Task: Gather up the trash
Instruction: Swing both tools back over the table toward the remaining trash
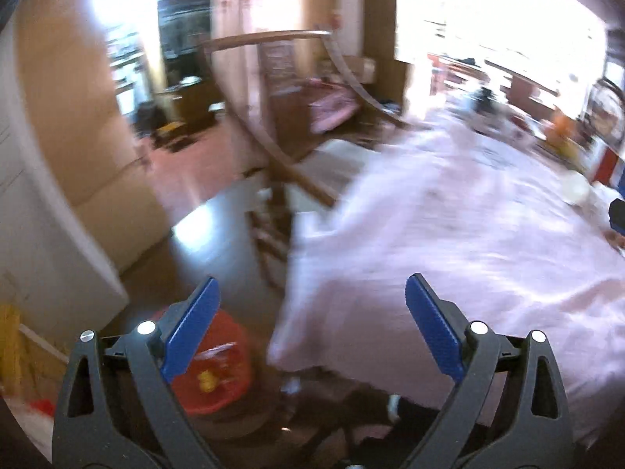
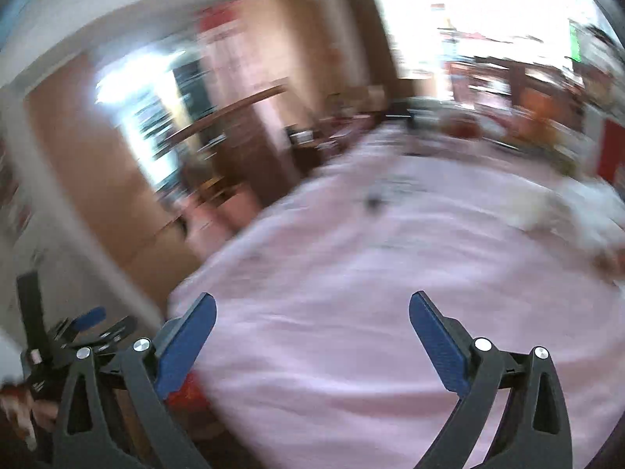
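A red bin (image 1: 222, 375) stands on the floor by the bed corner, with bits of wrapper inside it. My left gripper (image 1: 312, 312) hovers above it, open and with nothing between its blue pads (image 1: 191, 328). My right gripper (image 2: 312, 336) is open over the pink bedsheet (image 2: 351, 273) and holds nothing. A pale, blurred object (image 1: 574, 187) lies on the far right of the bed; in the right wrist view it is a white smear (image 2: 566, 207). A small dark speck (image 2: 373, 201) sits mid-bed. The left gripper (image 2: 90, 320) also shows at the lower left of the right wrist view.
Both views are motion-blurred. A curved wooden frame (image 1: 273, 156) rises at the bed's far corner. A doorway (image 1: 172, 78) opens onto another room on the left. White furniture (image 1: 58, 234) lines the left wall, and clutter (image 1: 547, 125) fills the far right by the bright window.
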A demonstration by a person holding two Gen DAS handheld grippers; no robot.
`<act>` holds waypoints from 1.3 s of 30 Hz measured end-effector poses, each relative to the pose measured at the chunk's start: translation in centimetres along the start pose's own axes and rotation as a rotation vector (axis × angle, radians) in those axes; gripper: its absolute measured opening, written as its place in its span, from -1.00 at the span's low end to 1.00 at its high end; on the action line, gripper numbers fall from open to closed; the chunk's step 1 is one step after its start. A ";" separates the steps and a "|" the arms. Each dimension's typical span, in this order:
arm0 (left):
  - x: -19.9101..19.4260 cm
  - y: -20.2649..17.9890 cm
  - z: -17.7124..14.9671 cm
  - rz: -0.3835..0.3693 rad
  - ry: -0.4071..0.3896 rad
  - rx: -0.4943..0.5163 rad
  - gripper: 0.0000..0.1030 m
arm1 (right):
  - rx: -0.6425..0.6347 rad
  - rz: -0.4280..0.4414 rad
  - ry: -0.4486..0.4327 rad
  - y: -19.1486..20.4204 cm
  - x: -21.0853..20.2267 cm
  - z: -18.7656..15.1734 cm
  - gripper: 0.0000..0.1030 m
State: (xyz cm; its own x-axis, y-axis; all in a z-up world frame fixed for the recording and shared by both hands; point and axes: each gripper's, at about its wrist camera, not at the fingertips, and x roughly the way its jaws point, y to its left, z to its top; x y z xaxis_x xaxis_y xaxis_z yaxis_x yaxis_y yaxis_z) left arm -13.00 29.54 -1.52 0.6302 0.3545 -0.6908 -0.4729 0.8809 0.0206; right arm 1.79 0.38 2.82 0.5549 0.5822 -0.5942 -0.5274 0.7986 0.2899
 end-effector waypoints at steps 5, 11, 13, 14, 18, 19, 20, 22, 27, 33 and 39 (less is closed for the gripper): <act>0.9 -8.2 1.0 -0.116 0.023 0.108 0.80 | 0.225 -0.191 -0.085 -11.7 -4.7 -1.5 0.89; 1.8 -14.6 1.5 -0.175 0.013 0.209 0.85 | 0.446 -0.315 -0.154 -22.0 -8.5 -3.5 0.89; 2.4 -16.1 1.3 -0.191 0.027 0.228 0.86 | 0.497 -0.362 -0.149 -24.3 -8.8 -4.3 0.89; 2.9 -17.2 1.3 -0.197 0.036 0.234 0.86 | 0.506 -0.387 -0.143 -25.1 -8.9 -4.6 0.89; 4.0 -18.7 1.3 -0.226 0.069 0.239 0.86 | 0.567 -0.424 -0.095 -27.7 -7.8 -4.7 0.89; 4.1 -19.1 1.3 -0.230 0.073 0.240 0.86 | 0.592 -0.420 -0.082 -28.8 -7.4 -4.8 0.89; 4.4 -19.4 1.3 -0.236 0.079 0.242 0.86 | 0.612 -0.421 -0.072 -29.2 -7.1 -4.8 0.89; 4.7 -19.8 1.3 -0.246 0.090 0.249 0.86 | 0.660 -0.398 -0.078 -30.1 -6.8 -4.6 0.87; 5.4 -20.2 1.3 -0.245 0.108 0.270 0.86 | 0.727 -0.345 -0.063 -31.5 -5.9 -4.0 0.62; 6.0 -20.0 1.8 -0.238 0.120 0.258 0.86 | 0.745 -0.330 -0.001 -32.1 -3.7 -3.2 0.23; 6.3 -20.8 1.9 -0.237 0.128 0.277 0.86 | 0.742 -0.292 0.002 -32.1 -3.1 -3.0 -0.91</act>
State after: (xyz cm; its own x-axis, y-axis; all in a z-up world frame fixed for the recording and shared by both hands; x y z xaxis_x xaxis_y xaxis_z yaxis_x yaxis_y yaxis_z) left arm 1.92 14.07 -4.93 0.6122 0.1040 -0.7838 -0.1279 0.9913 0.0317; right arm 15.06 -27.47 -6.89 0.6028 0.3342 -0.7245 0.2057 0.8122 0.5458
